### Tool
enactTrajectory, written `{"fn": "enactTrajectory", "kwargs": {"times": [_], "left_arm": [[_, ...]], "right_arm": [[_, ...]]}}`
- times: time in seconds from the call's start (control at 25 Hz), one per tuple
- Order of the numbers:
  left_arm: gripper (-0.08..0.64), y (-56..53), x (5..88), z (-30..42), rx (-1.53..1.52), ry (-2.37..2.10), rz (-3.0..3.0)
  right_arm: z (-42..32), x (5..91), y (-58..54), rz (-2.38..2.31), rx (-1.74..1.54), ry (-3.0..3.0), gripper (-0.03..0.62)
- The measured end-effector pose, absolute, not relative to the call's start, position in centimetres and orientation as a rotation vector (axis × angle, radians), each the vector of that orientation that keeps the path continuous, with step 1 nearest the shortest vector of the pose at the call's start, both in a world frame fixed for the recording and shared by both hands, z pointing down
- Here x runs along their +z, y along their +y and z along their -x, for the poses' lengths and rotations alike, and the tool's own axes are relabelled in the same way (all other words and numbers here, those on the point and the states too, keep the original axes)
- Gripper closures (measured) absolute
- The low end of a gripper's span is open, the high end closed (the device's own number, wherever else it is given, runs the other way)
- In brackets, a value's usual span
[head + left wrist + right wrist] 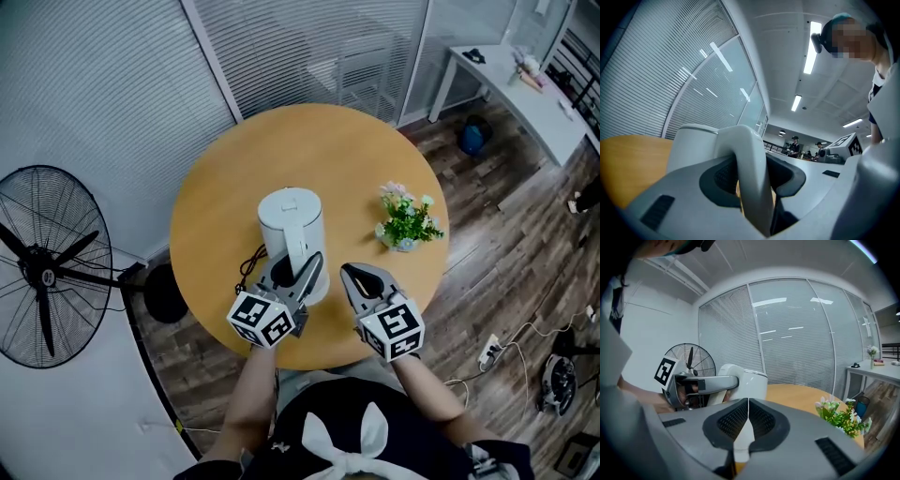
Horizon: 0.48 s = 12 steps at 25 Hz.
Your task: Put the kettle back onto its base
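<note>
A white electric kettle (pixel 291 220) stands upright near the front of the round wooden table (pixel 225 178). My left gripper (pixel 306 268) reaches in level from the front, and its jaws are shut on the kettle's handle (pixel 749 173), which runs up between the pads. The kettle's body (pixel 691 140) rises just behind them. A black cord (pixel 250 265) shows at the kettle's left foot; the base itself is hidden. To the right of the kettle, my right gripper (pixel 348 273) hovers over the table's front edge. Its jaws (pixel 747 401) are shut with nothing between them.
A small potted plant with pale flowers (pixel 406 221) stands on the table to the right of the kettle. A black standing fan (pixel 42 267) is on the floor at the left, and a white desk (pixel 525 89) at the far right. Glass walls with blinds lie behind.
</note>
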<state>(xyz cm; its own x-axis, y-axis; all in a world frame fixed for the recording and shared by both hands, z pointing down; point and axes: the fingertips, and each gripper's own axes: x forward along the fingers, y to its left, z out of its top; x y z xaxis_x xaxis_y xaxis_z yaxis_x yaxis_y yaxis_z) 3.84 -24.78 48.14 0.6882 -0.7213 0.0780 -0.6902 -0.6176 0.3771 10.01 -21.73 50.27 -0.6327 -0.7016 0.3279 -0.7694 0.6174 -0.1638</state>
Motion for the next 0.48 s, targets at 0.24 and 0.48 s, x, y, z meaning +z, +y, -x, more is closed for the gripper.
{"fn": "enactTrajectory", "kwargs": {"times": [0.24,0.48], "left_arm": [[0.394,-25.1,48.9,-3.8,-0.117,-1.114,-2.501],[0.394,-25.3,49.9,-3.9,-0.092,-1.114,-2.488]], "right_arm": [[-10.1,50.6,-22.1,-1.192,0.423,-2.609,0.569],[-9.8,51.2,-22.6,-1.170,0.433,-2.603,0.569]]}}
